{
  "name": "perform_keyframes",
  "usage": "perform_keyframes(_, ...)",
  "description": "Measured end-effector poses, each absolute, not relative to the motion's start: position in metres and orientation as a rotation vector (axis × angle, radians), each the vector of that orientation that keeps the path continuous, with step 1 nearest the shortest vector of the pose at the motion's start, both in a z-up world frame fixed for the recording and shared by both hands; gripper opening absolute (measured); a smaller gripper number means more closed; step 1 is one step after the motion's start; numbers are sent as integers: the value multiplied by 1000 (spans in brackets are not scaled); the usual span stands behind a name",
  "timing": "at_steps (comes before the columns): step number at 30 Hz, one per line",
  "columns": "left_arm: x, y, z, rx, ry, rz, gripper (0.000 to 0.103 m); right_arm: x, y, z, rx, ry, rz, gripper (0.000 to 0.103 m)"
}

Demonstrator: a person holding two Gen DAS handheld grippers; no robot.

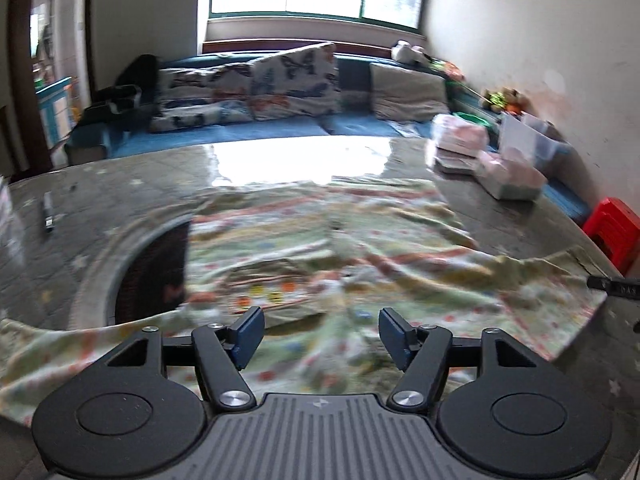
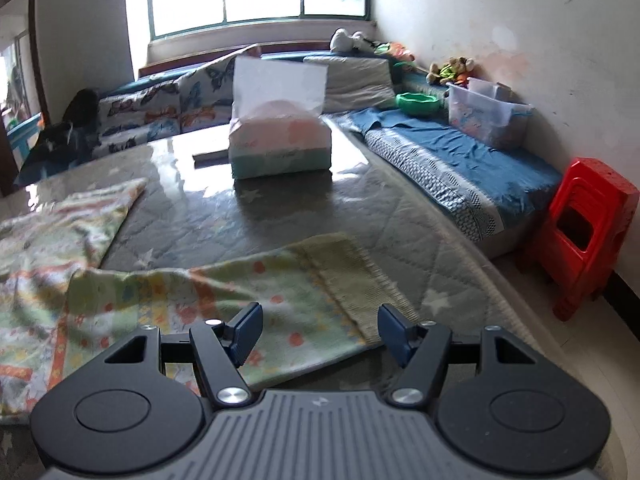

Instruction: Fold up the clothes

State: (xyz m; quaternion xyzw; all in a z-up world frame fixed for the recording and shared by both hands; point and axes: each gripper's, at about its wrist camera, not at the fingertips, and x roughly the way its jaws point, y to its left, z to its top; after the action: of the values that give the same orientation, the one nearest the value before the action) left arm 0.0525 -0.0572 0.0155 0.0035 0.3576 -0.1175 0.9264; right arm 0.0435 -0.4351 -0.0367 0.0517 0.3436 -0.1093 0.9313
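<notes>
Both grippers, left gripper (image 1: 321, 334) and right gripper (image 2: 319, 332), fingers wide apart and empty, above the colorful garment (image 1: 320, 248) on the counter (image 1: 100, 208).

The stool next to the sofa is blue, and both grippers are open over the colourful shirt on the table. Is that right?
Not quite: the stool is red, not blue, as the right wrist view shows. The rest holds: it stands beside the sofa, and the left gripper and right gripper are both open over the colourful shirt on the table.
</notes>
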Motion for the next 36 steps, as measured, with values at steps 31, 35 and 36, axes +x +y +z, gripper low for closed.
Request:
perform_keyframes(31,63,-144,-4,110,813,-416,73,41,-458,-45,181,693,-244,11)
perform_keyframes(35,64,-152,-10,126,827,-428,73,35,-462,-35,243,650,-242,9)
perform_keyframes(36,63,-154,-11,134,828,-433,73,33,-462,-30,248,635,-238,9)
